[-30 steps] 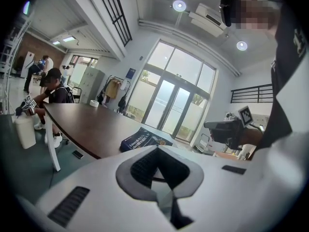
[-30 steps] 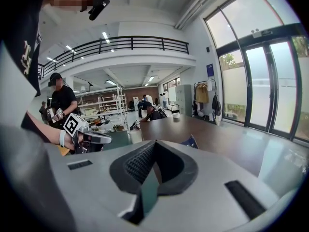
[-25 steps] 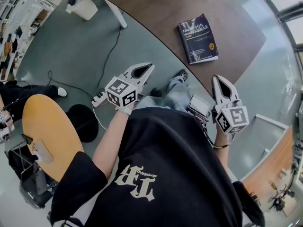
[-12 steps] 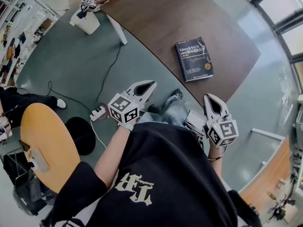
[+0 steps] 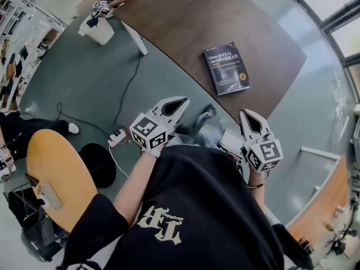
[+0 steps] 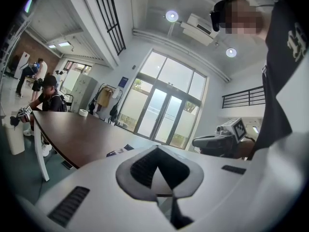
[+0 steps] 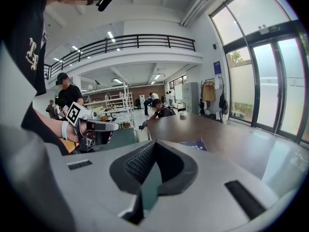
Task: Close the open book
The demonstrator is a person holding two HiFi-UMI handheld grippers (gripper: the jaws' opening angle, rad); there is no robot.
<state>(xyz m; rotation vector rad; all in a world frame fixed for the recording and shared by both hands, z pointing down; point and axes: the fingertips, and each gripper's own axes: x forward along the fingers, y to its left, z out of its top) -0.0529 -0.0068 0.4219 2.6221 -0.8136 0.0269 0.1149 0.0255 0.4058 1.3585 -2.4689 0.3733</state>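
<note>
The book [image 5: 226, 68] lies closed, dark cover up, on the brown worktop [image 5: 185, 21]. It sits near the worktop's curved edge, at 12 o'clock from the two grippers and well apart from both.

The person stands just off that edge in a black T-shirt [image 5: 197, 207], with both arms bent and the grippers held out in front of the body above the grey floor [image 5: 84, 77].

The left forearm [image 5: 135, 179] is bare and rises toward 1 o'clock. It carries the left gripper [image 5: 179, 102], whose nose points on toward 1 o'clock, at the worktop's edge. Its marker cube sits at the wrist end.

The right gripper [image 5: 248, 115] is held closer to the body on the other side. It points toward 11 o'clock, so the two noses lean slightly toward each other. Between the grippers, a jeans leg and a shoe [image 5: 212, 111] show below.

In the left gripper view, the left gripper [image 6: 157, 150] is level and its fingers [image 6: 140, 170] are together at the tip, with nothing between them. The book [image 6: 119, 152] shows low on the worktop beyond, at 11 o'clock. The right gripper [image 6: 219, 140] is in sight at 2 o'clock.

In the right gripper view, that gripper [image 7: 153, 144] also has its fingers [image 7: 137, 166] pressed together and is empty. The book [image 7: 195, 144] is just past its tip at 1 o'clock.
</note>
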